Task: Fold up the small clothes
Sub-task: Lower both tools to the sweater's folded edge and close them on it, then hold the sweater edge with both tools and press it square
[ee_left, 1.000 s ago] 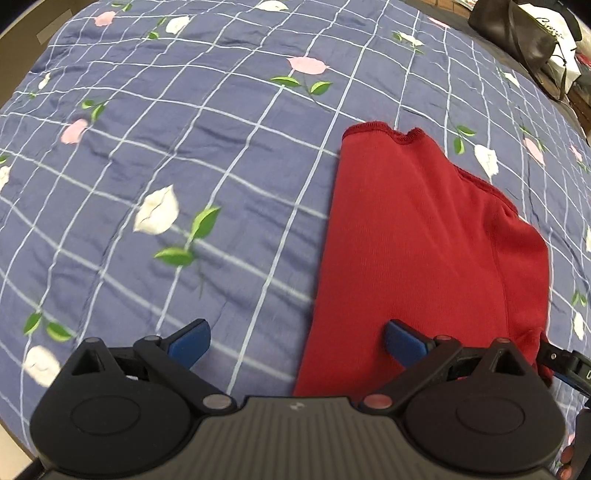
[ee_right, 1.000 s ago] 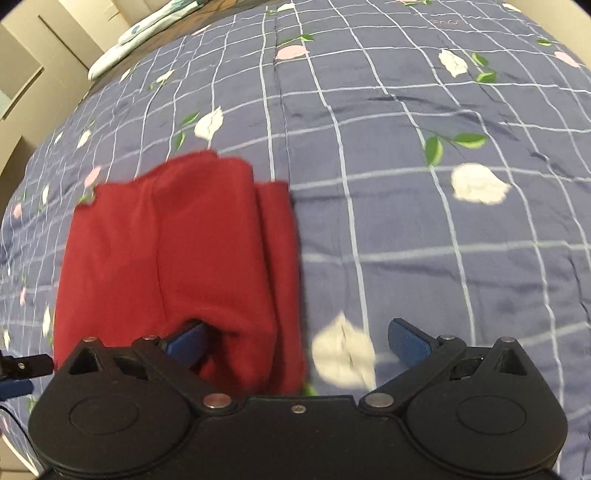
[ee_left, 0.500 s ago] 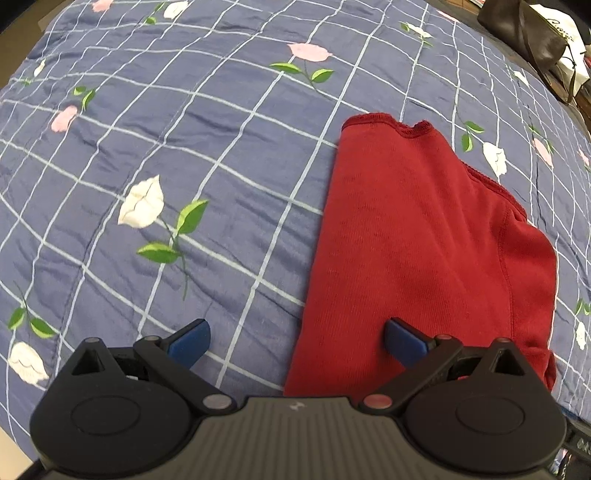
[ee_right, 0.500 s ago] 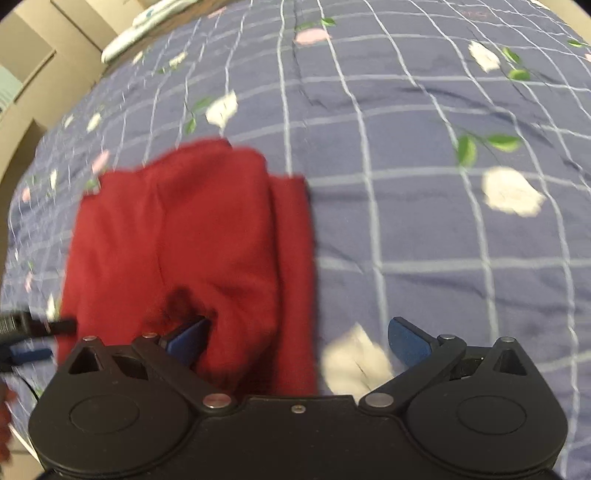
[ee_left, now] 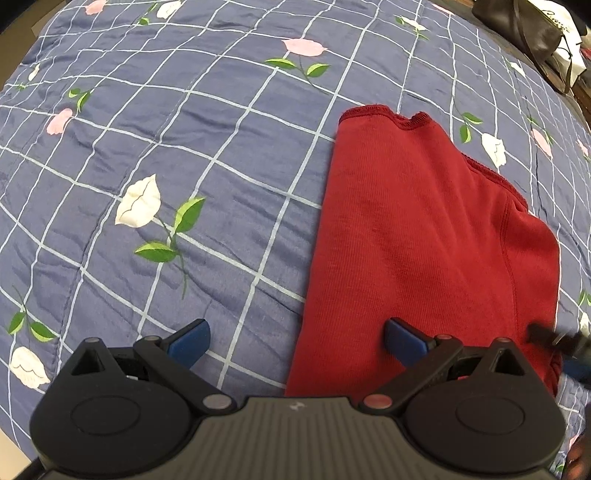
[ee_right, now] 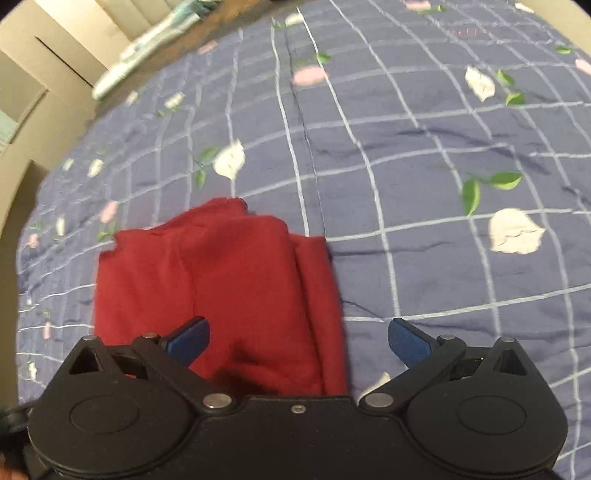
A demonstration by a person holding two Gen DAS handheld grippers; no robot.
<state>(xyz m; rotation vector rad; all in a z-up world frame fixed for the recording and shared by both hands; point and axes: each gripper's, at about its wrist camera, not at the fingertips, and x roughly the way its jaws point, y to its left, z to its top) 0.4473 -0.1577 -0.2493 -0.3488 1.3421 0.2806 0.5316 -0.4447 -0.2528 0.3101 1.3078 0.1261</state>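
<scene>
A small red garment (ee_left: 417, 240) lies folded flat on the blue flowered bedspread (ee_left: 184, 147). My left gripper (ee_left: 297, 338) is open and empty, its right fingertip over the garment's near left edge. In the right wrist view the same garment (ee_right: 221, 280) lies left of centre with a folded layer along its right side. My right gripper (ee_right: 299, 338) is open and empty above the garment's near right edge. Part of the right gripper (ee_left: 557, 343) shows blurred at the left view's right edge.
A dark handbag (ee_left: 524, 29) and a white bag sit past the bed's far right corner. Beige cardboard boxes (ee_right: 48, 74) and a pale folded cloth (ee_right: 155, 40) stand beyond the bed's far left edge in the right wrist view.
My right gripper has pulled back and up from the garment, which now looks smaller and farther off. My left gripper has risen slightly. Both stay open.
</scene>
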